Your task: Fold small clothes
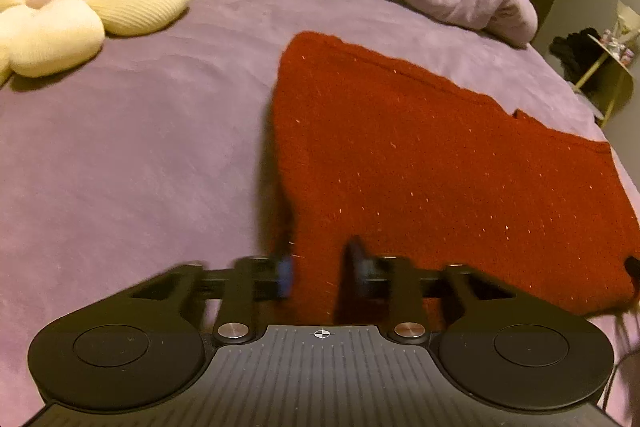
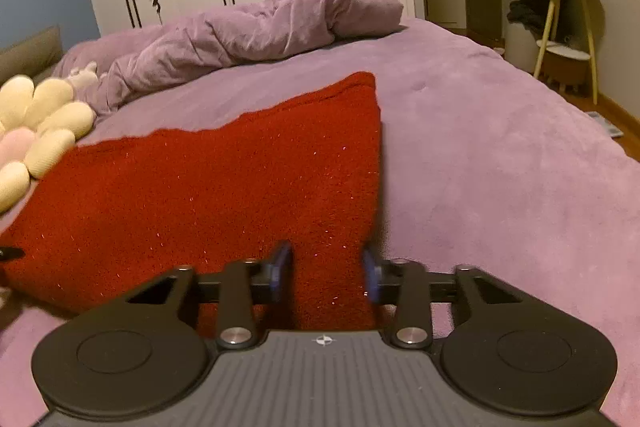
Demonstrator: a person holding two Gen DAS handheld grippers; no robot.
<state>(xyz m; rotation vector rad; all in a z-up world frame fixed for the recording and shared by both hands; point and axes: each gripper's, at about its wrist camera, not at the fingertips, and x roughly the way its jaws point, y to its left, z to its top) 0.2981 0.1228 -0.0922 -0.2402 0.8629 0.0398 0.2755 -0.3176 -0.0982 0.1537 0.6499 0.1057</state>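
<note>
both grippers sit at the near edge of the red knit [image 1: 420,155], left gripper [image 1: 320,267] at its left corner, right gripper [image 2: 328,271] at its right; fingers slightly spread astride the cloth, which stretches away across the bed [image 1: 120,167].

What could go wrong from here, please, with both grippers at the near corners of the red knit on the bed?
Both sets of jaws look open around the red knit, so left gripper or right gripper may close on too little fabric and drop a corner. Uneven lifting could skew the fold. The soft purple bedcover might get pinched too.
</note>
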